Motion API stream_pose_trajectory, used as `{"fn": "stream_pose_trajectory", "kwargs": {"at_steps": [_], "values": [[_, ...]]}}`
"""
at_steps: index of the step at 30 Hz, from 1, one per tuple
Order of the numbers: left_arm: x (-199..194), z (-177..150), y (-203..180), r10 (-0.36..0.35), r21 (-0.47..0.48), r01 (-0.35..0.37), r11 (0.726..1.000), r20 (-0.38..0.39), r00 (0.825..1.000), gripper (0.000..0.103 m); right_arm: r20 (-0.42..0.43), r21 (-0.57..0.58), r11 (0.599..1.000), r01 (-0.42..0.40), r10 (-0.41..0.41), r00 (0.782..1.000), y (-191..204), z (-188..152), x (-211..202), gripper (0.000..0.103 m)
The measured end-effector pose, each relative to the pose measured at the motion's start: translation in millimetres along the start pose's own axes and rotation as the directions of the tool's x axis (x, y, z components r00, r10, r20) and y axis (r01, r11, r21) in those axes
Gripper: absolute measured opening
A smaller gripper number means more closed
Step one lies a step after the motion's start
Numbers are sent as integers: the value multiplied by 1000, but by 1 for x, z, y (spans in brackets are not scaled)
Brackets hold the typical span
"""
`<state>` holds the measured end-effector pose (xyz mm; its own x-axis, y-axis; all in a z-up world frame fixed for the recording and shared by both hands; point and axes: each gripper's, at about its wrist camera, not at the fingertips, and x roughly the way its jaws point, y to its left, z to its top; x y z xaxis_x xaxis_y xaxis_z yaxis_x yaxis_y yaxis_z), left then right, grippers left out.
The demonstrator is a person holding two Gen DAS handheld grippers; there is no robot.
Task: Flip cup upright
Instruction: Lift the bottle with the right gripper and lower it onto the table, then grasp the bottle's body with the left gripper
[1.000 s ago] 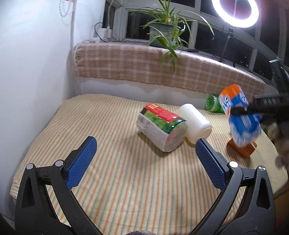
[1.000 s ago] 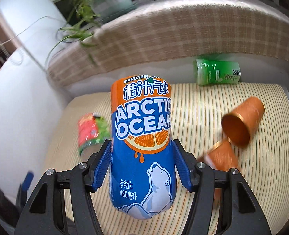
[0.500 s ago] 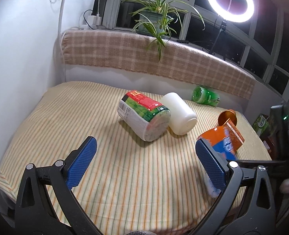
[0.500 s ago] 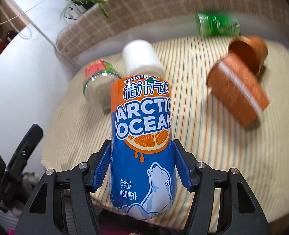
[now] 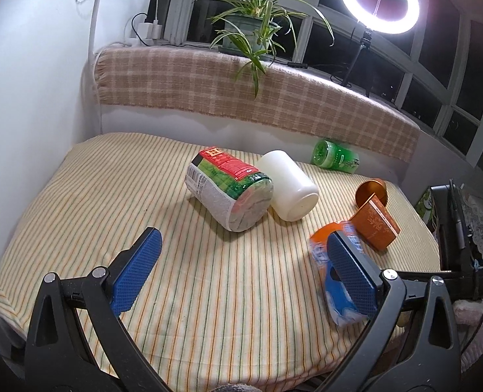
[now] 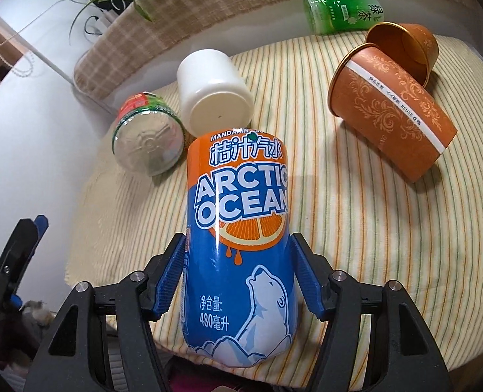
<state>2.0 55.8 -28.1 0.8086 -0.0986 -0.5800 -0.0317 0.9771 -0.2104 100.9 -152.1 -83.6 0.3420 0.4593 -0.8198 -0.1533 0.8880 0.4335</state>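
My right gripper (image 6: 238, 277) is shut on an orange-and-blue Arctic Ocean bottle (image 6: 240, 228), held tilted low over the striped table's front edge. The bottle also shows in the left wrist view (image 5: 336, 261), partly behind my left finger. Two orange paper cups lie on their sides at the right: a patterned one (image 6: 391, 114) (image 5: 374, 225) and a plain one (image 6: 405, 45) (image 5: 370, 191) behind it. A white cup (image 6: 213, 89) (image 5: 290, 184) lies on its side mid-table. My left gripper (image 5: 241, 268) is open and empty above the front of the table.
A green-and-red labelled bottle (image 5: 230, 187) (image 6: 148, 137) lies beside the white cup. A green tea bottle (image 5: 334, 156) (image 6: 342, 13) lies at the back by the plaid-covered ledge (image 5: 241, 88). A white wall (image 5: 29, 98) borders the left. A stand (image 5: 454, 228) is at the right edge.
My right gripper has swung the Arctic Ocean bottle down and toward the table's front edge, tilting it lower. The left gripper has drawn back slightly and stays open.
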Motion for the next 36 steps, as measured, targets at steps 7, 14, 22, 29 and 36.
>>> {"fn": "stream_pose_trajectory", "kwargs": {"at_steps": [7,14,22,29,36], "values": [[1,2,-3,-3,9,3,1000,-7,1000,103,45,-54,998,12,-9,999,1,-3,-12,70],[7,7,-11,-33,26,33,999,-32,999,103,165,-68,997,39,-27,986,-9,-10,-50,70],[28,13,-29,-160,12,163,987,-138,978,103,317,-57,987,147,-122,941,-27,-34,-92,70],[67,13,-35,-346,-171,307,936,-299,889,94,322,47,988,144,-152,935,-55,-52,-103,70],[109,8,-38,-458,-334,339,879,-399,795,87,329,104,983,154,-180,927,-72,-65,-115,70]]}}
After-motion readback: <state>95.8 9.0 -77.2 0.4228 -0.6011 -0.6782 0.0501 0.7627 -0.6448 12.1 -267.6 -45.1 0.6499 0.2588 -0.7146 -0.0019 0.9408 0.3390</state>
